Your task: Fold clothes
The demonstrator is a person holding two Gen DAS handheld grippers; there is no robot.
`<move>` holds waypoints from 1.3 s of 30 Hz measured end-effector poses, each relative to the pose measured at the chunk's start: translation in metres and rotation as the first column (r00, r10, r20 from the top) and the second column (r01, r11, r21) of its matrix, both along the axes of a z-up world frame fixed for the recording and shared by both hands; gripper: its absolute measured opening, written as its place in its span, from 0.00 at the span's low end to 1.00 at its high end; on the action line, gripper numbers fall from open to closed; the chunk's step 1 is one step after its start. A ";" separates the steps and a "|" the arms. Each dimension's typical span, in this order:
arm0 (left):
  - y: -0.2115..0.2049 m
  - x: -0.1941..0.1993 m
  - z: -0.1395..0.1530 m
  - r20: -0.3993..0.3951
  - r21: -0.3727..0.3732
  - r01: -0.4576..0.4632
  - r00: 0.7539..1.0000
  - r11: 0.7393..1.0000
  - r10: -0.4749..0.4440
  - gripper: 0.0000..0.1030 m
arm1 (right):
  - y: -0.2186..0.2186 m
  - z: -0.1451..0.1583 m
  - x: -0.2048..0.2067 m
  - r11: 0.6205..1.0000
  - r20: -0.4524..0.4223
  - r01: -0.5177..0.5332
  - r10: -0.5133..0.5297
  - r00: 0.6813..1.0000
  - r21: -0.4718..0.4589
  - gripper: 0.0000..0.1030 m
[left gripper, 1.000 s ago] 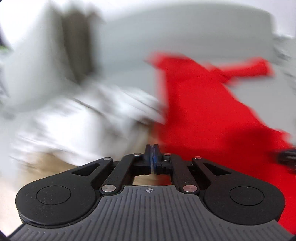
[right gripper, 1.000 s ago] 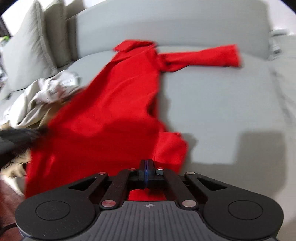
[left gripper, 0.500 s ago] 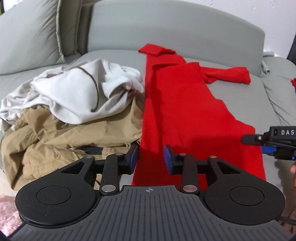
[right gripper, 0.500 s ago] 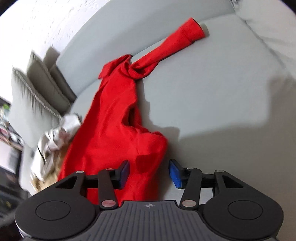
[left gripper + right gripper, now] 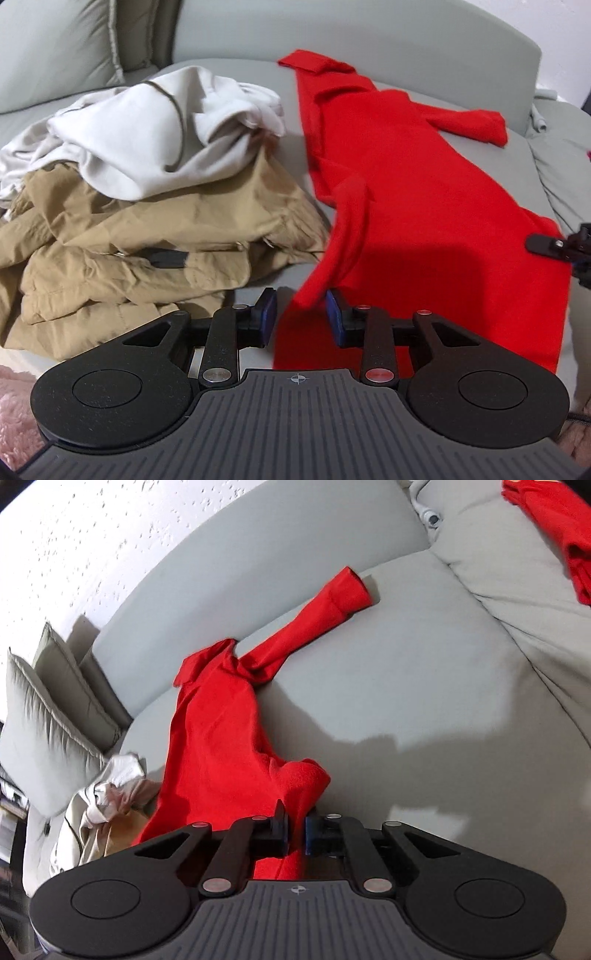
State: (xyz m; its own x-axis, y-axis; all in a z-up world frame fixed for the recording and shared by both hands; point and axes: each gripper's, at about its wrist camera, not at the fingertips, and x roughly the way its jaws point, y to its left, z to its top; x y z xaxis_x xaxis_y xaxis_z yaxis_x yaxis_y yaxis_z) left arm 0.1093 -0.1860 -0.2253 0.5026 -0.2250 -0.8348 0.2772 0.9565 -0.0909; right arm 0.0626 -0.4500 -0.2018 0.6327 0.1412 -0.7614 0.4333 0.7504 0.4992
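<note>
Grey sofa cushion (image 5: 424, 686) carries a red long-sleeved garment (image 5: 424, 177), stretched away ahead of both jaws. Left gripper (image 5: 301, 314) stands wide, a raised hem fold between its pads. Right gripper (image 5: 295, 830) is narrowed onto the other hem corner. Fabric judged light, limp; take hems. Heaped clothes (image 5: 147, 177) crowd leftward; rightward lies open.

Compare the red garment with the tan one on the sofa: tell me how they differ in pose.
The red garment lies spread long across the sofa, one sleeve reaching sideways; the tan garment sits crumpled in a heap. The red one has nothing on it; the tan one lies under a white garment. The left gripper straddles the red hem; none touches the tan one. Both rest on the sofa seat.
</note>
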 end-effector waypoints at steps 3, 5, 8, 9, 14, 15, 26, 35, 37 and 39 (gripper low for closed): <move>0.007 -0.003 0.005 -0.032 -0.023 0.007 0.999 1.000 -0.008 0.45 | -0.006 0.004 -0.005 0.998 -0.007 0.021 -0.021 1.000 0.053 0.41; 0.013 -0.006 0.008 -0.039 -0.034 0.005 0.999 0.999 -0.006 0.48 | -0.008 0.010 -0.018 0.993 -0.012 0.012 -0.011 1.000 0.114 0.44; 0.027 -0.009 0.009 -0.076 -0.060 -0.015 0.997 0.998 0.011 0.53 | -0.008 0.012 -0.041 0.988 -0.034 -0.029 0.034 0.999 0.149 0.45; 0.028 -0.009 0.005 -0.097 -0.062 -0.003 0.995 0.998 -0.003 0.54 | -0.006 0.012 -0.049 0.986 -0.043 -0.045 0.053 0.998 0.162 0.45; 0.027 -0.013 0.000 -0.125 -0.059 0.046 0.991 0.997 -0.053 0.56 | 0.011 -0.001 -0.075 0.959 -0.074 -0.152 0.174 0.982 0.241 0.46; 0.027 -0.014 0.000 -0.128 -0.059 0.056 0.990 0.997 -0.063 0.56 | 0.015 -0.003 -0.077 0.953 -0.071 -0.172 0.195 0.978 0.248 0.46; 0.021 -0.029 -0.010 -0.194 -0.033 0.145 0.970 0.989 -0.149 0.55 | 0.064 -0.016 -0.080 0.930 -0.004 -0.327 0.332 0.943 0.168 0.44; 0.012 -0.047 -0.002 -0.287 -0.040 0.173 0.942 0.984 -0.177 0.05 | 0.065 0.011 -0.084 0.941 -0.059 -0.335 0.338 0.939 0.051 0.07; 0.011 -0.062 0.006 -0.306 -0.084 0.146 0.938 0.986 -0.165 0.05 | 0.062 0.024 -0.089 0.939 -0.069 -0.344 0.344 0.936 0.019 0.07; 0.009 -0.075 0.009 -0.321 -0.115 0.133 0.933 0.984 -0.164 0.05 | 0.052 0.038 -0.097 0.939 -0.084 -0.343 0.342 0.936 0.008 0.07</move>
State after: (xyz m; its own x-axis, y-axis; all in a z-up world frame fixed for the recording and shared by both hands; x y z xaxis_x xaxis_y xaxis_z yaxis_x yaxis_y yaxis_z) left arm 0.0340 -0.1770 -0.2161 0.1595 -0.3578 -0.9201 0.3555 0.8903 -0.2846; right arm -0.0348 -0.3979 -0.1634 0.4817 0.3332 -0.8105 0.1888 0.8637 0.4673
